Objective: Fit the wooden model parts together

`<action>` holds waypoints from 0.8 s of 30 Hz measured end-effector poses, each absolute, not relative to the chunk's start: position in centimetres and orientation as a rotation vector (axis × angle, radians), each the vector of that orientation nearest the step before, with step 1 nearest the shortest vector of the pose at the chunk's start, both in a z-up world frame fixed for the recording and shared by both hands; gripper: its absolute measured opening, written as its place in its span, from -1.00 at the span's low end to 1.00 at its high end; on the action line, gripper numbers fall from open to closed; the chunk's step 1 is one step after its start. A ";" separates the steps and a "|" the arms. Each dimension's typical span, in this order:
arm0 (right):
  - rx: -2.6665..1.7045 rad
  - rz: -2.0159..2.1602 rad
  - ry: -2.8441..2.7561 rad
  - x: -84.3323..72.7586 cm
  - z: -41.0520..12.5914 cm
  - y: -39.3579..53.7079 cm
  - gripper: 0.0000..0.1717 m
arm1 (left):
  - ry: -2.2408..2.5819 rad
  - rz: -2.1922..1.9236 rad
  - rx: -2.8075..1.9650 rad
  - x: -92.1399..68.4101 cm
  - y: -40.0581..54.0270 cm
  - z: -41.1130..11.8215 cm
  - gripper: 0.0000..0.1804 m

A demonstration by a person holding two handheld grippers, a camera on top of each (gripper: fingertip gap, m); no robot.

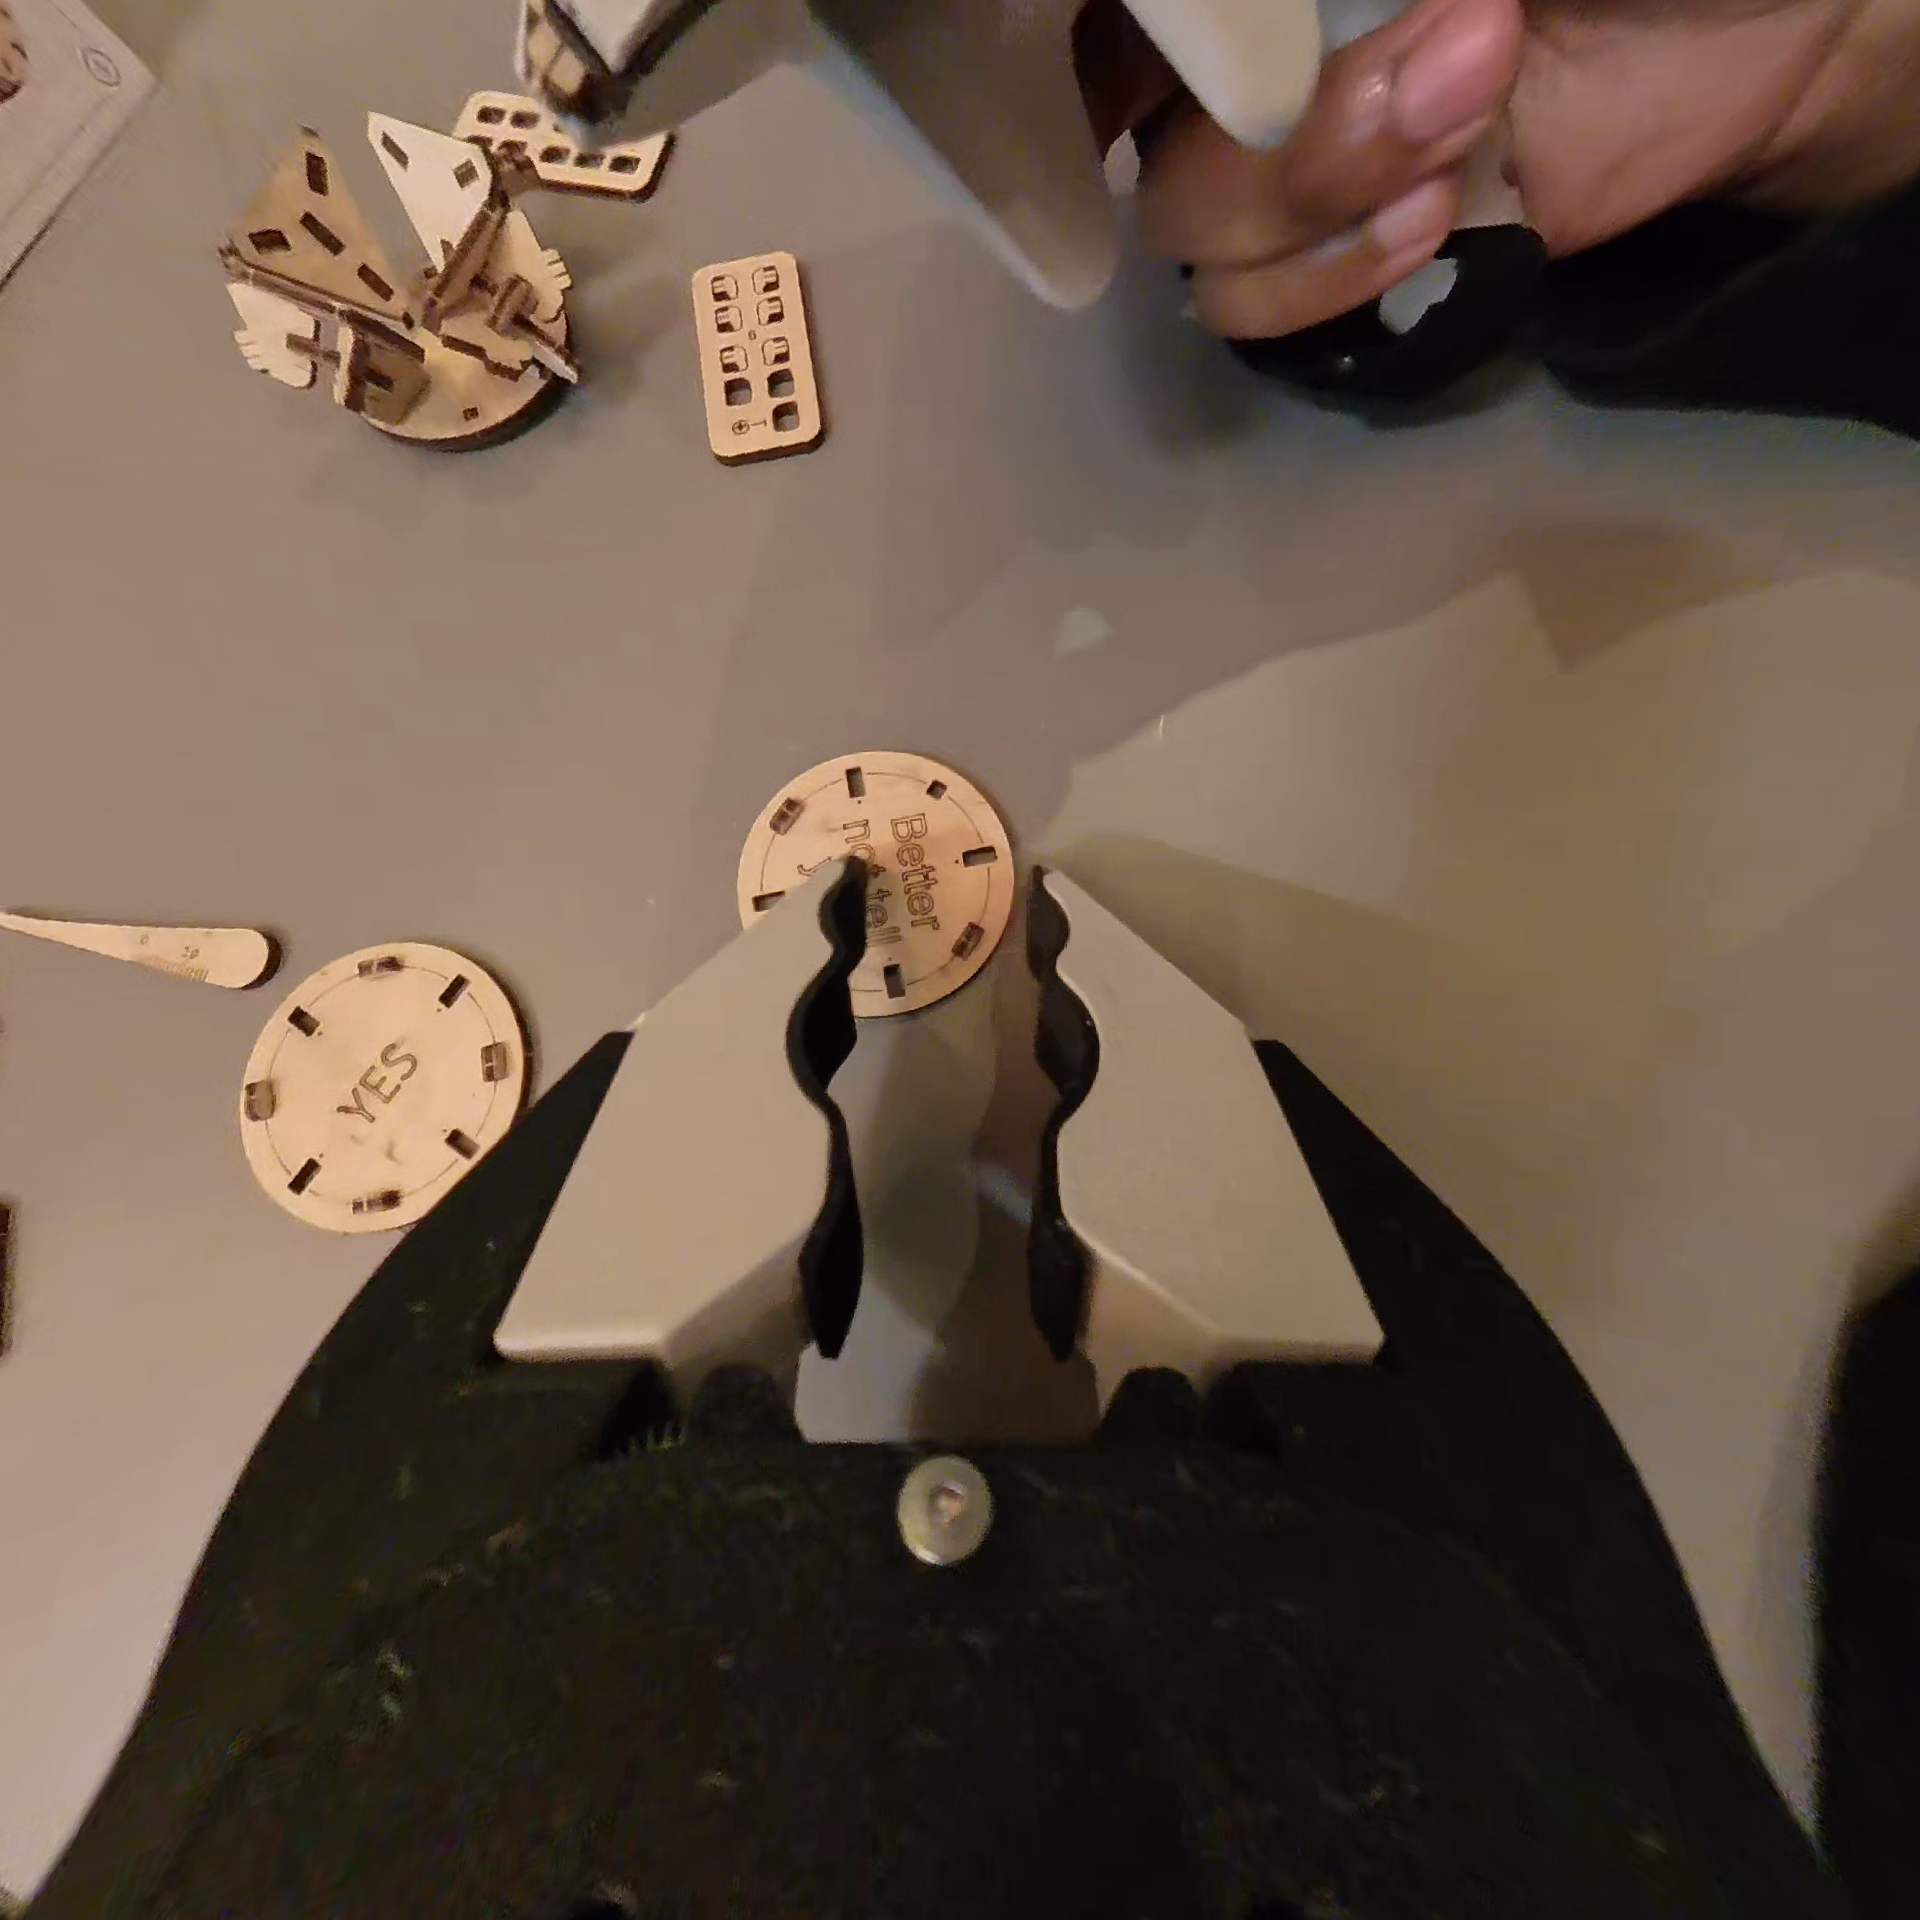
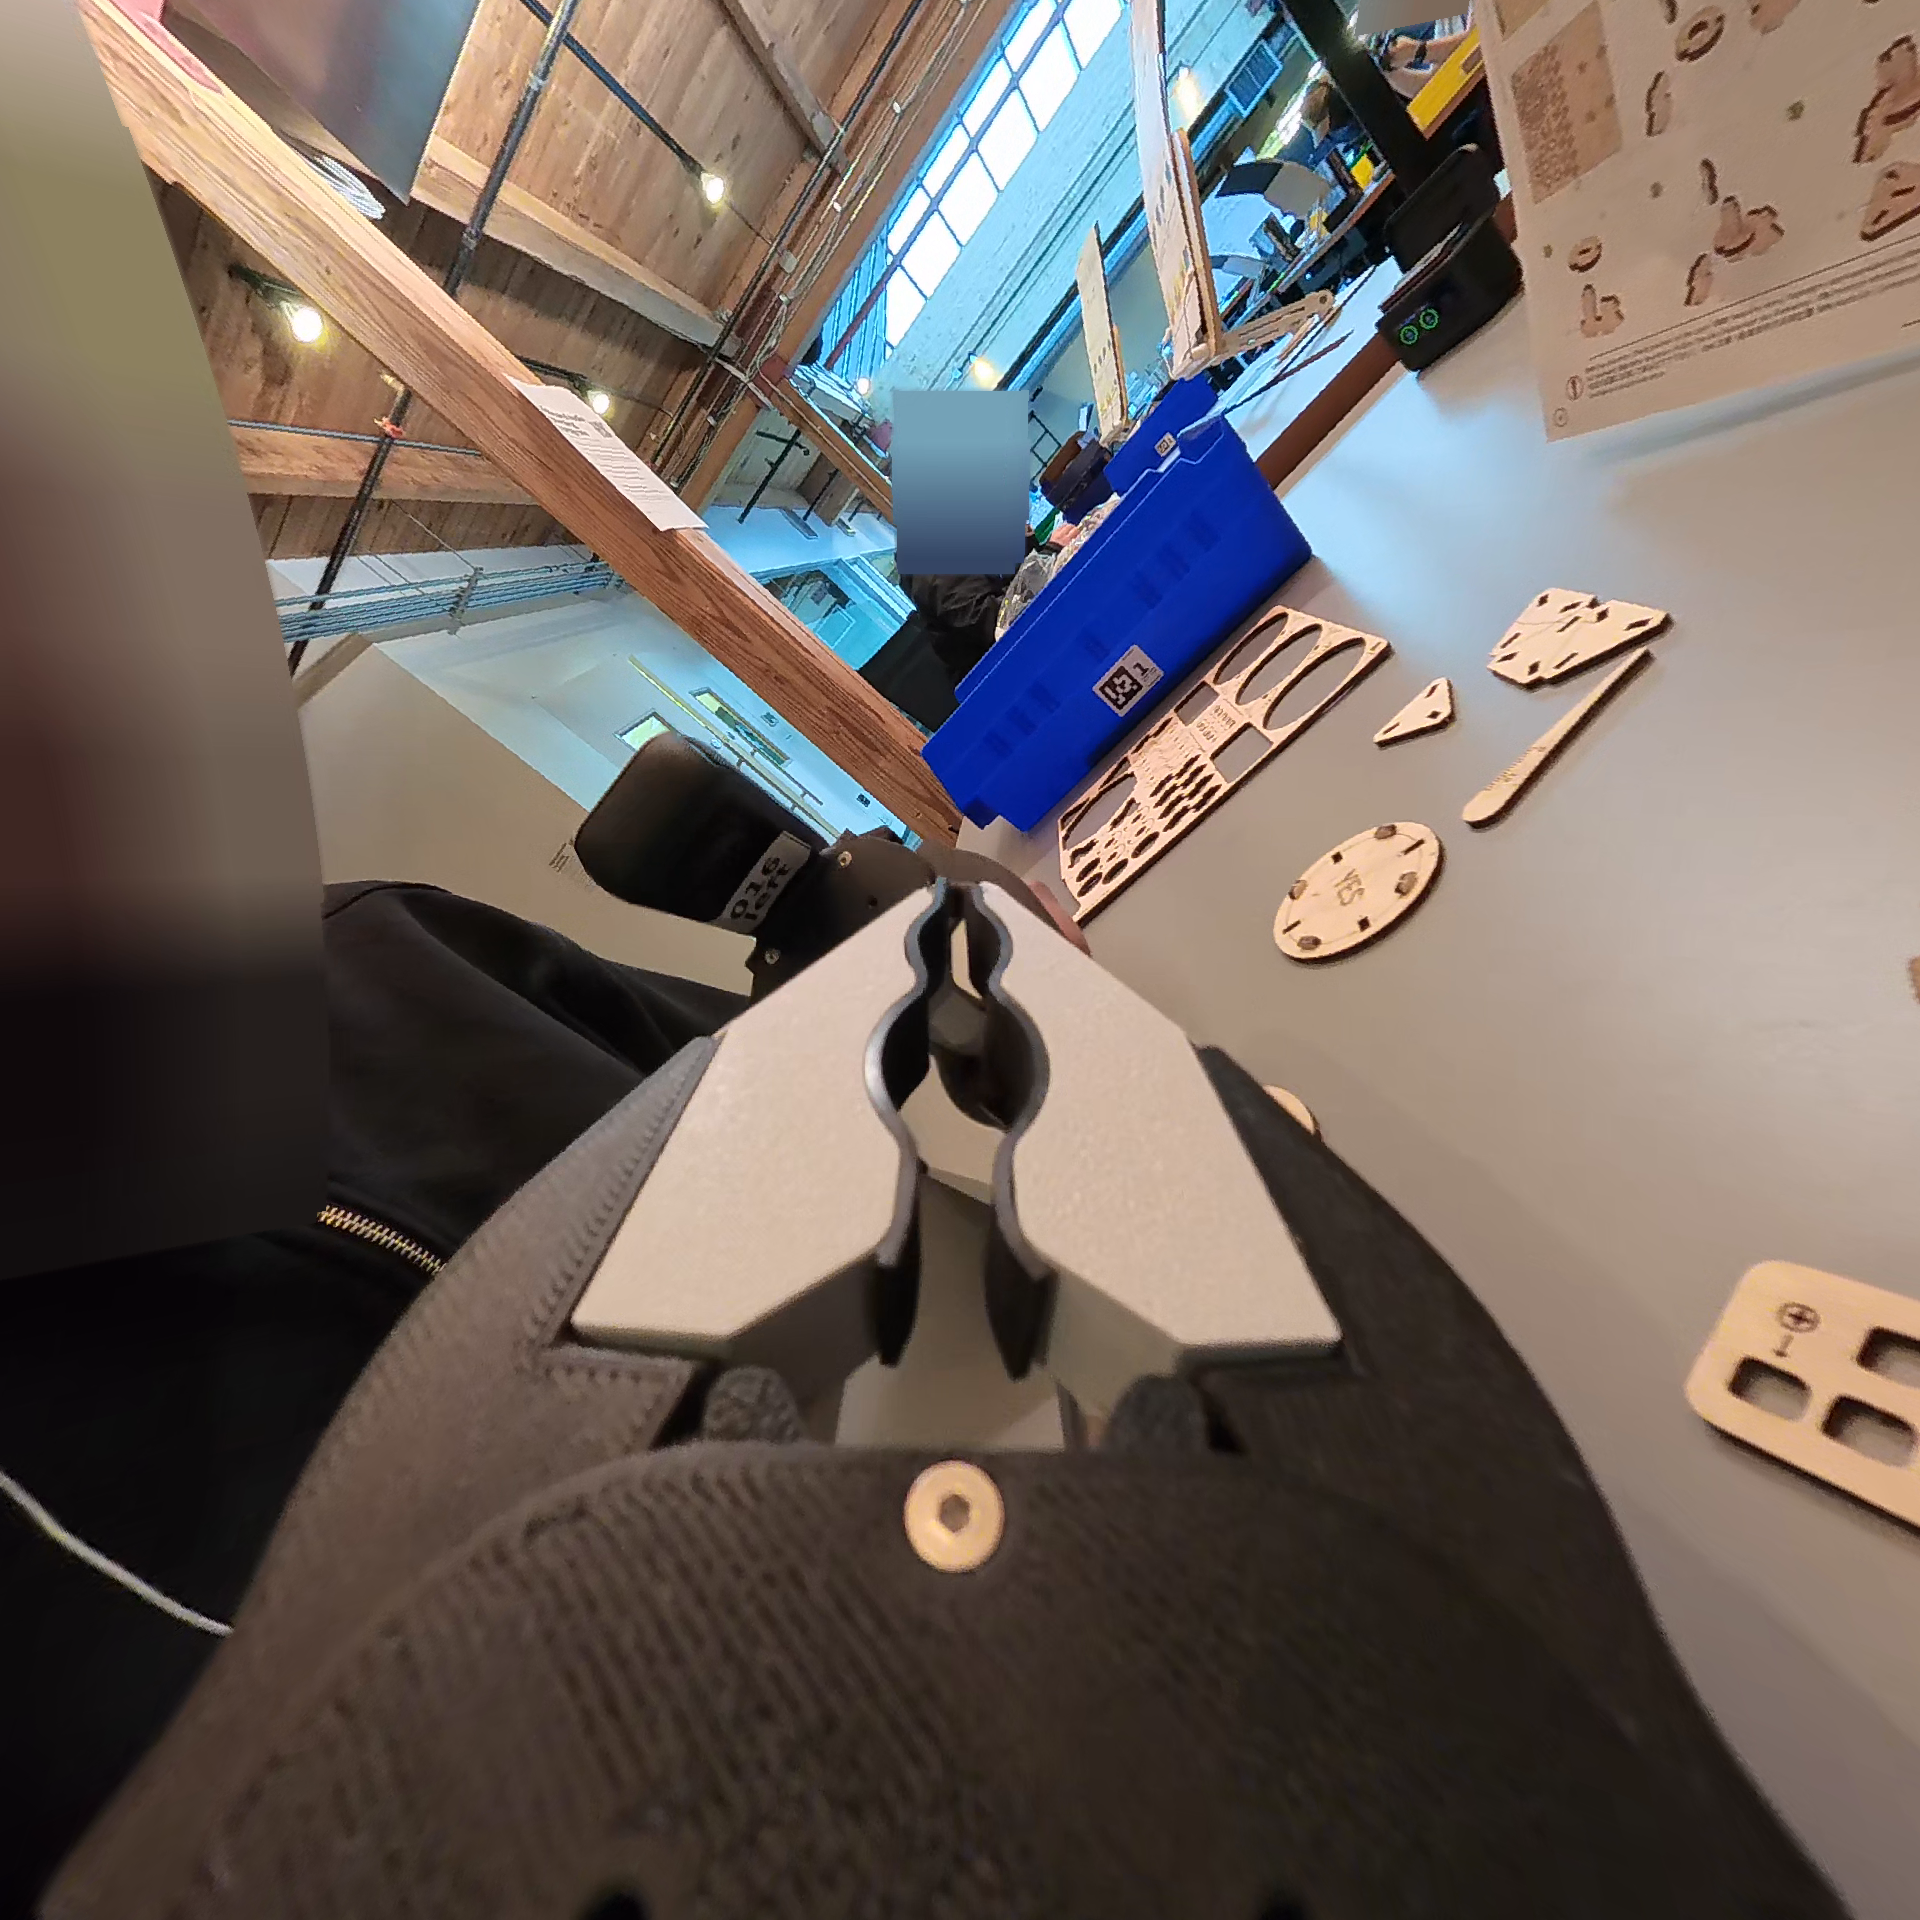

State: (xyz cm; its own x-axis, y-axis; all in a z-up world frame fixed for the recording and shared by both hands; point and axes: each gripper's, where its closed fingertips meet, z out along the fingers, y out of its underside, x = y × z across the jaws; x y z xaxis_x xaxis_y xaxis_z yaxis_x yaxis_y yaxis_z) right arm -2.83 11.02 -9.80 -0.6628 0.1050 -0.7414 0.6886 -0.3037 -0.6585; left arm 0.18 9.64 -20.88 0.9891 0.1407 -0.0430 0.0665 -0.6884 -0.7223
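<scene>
My left tongs (image 1: 940, 883) stand open over the round wooden disc (image 1: 914, 842); flat, it could slip. My right tongs (image 2: 958, 896) are closed.

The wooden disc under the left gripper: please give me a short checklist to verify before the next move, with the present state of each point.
1. Left gripper jaws apart: ok, a clear gap shows between the fingers.
2. Wooden disc lying flat on the grey table: ok.
3. Disc centred between the fingers: not ok; the left fingertip overlaps the disc face, the other fingertip stands just off its rim.
4. Pads pressing on the disc: not ok; no grip is visible.
5. Second disc apart from the first: ok.
6. Right gripper closed: ok; whether it holds something, cannot tell.
</scene>
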 end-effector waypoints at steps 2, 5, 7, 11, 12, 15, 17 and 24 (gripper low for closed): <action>1.001 -2.017 1.548 -2.9 -9.9 11.0 -1.00 | -0.173 0.123 -2.311 -0.2 9.6 -20.6 -0.56; 1.006 -2.008 1.542 -2.9 -10.1 10.9 -1.00 | -0.269 0.106 -2.250 -1.3 9.4 -19.8 -0.41; 1.008 -2.002 1.535 -2.9 -10.2 10.9 -1.00 | -0.311 0.041 -2.222 -1.5 9.3 -19.6 -0.35; 1.008 -1.990 1.530 -2.9 -10.4 10.8 -1.00 | -0.365 -0.102 -2.269 -0.8 8.9 -20.6 -0.33; 1.008 -1.987 1.529 -2.9 -10.5 10.8 -1.00 | -0.359 -0.110 -2.266 -0.7 8.8 -20.6 -0.33; 1.012 -1.986 1.521 -3.0 -10.5 10.9 -1.00 | -0.253 -0.230 -2.293 1.5 8.4 -20.5 -0.60; 1.017 -1.989 1.515 -3.1 -10.6 11.0 -1.00 | -0.178 -0.399 -2.296 3.9 8.3 -20.5 -0.76; 1.041 -2.015 1.509 -3.5 -10.3 11.9 -1.00 | -0.159 -0.453 -2.147 4.1 9.3 -18.5 -0.59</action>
State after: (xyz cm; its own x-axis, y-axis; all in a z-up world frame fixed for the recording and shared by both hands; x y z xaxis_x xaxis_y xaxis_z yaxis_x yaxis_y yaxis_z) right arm -3.51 11.92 -10.33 -0.6348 0.1051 -0.7655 0.7050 -0.3268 -0.6294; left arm 4.11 9.28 -18.52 0.9245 -0.0539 0.3775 0.2786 -0.5805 -0.7651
